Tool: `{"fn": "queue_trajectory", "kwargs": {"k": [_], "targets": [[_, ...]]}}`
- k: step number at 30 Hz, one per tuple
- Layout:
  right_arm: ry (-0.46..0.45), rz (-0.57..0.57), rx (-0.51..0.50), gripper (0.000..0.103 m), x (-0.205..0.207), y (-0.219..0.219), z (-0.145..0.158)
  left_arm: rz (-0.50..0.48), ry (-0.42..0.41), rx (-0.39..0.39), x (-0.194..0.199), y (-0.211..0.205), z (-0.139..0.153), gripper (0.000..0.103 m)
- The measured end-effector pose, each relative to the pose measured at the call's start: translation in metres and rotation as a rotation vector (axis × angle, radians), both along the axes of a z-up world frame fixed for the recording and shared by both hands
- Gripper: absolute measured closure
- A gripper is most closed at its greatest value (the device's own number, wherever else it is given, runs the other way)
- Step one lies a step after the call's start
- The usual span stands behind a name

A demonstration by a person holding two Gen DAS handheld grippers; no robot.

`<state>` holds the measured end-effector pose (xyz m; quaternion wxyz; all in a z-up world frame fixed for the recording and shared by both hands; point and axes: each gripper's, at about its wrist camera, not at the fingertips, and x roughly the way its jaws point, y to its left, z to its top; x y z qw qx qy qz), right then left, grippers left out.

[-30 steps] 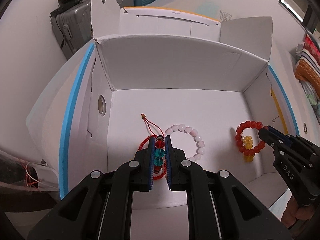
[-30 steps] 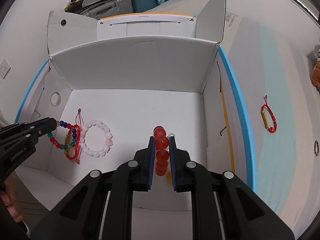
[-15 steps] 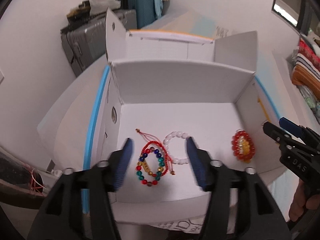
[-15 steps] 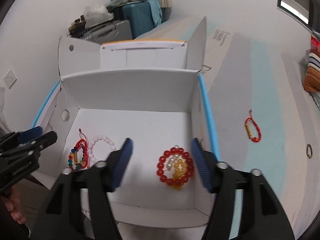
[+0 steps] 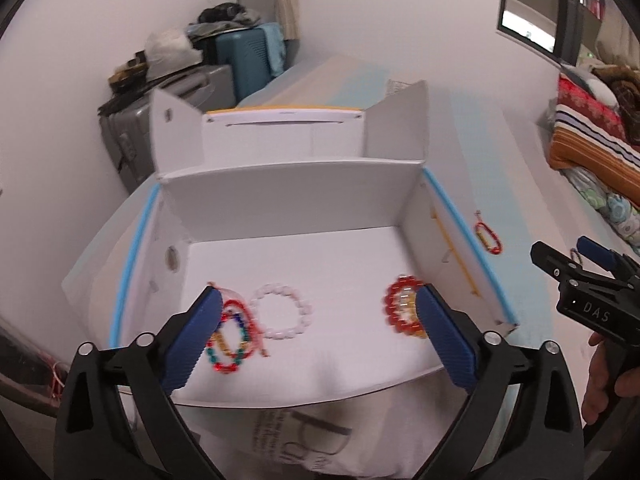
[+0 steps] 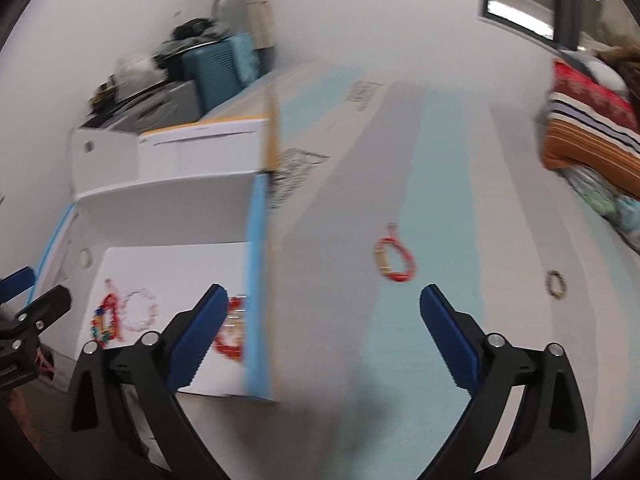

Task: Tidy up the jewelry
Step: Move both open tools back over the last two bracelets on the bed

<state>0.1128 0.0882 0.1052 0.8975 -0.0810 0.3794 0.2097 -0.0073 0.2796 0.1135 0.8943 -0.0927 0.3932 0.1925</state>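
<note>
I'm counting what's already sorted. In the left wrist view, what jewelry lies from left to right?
multicolored bead bracelet → white bead bracelet → red and yellow bead bracelet, all inside the white box → red cord bracelet, outside on the surface.

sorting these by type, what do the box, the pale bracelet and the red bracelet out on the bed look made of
Box: white cardboard, matte, with folded flaps and cut edges.
Pale bracelet: round pinkish-white beads with a soft sheen, perhaps stone or glass; the view cannot settle which.
Red bracelet: seemingly braided red cord with a gold-coloured bar, though motion blur leaves this uncertain.
</note>
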Motion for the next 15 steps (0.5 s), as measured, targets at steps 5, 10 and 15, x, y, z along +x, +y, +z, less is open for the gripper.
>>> {"fn": "queue_trajectory", "kwargs": {"k": [5,10,15], "targets": [[0.001,-0.083,0.001,0.007,0.014,-0.05,-0.001,-0.051,-0.009,-0.01,0.023,-0.037,-0.002,0.006],[-0.006,-0.159,0.0,0.007,0.032,-0.108,-0.002,-0.118,-0.01,-0.007,0.052,-0.077,-0.005,0.006],[-0.001,-0.22,0.001,0.007,0.052,-0.151,-0.007,-0.174,-0.01,-0.012,0.085,-0.117,-0.007,0.006]]}}
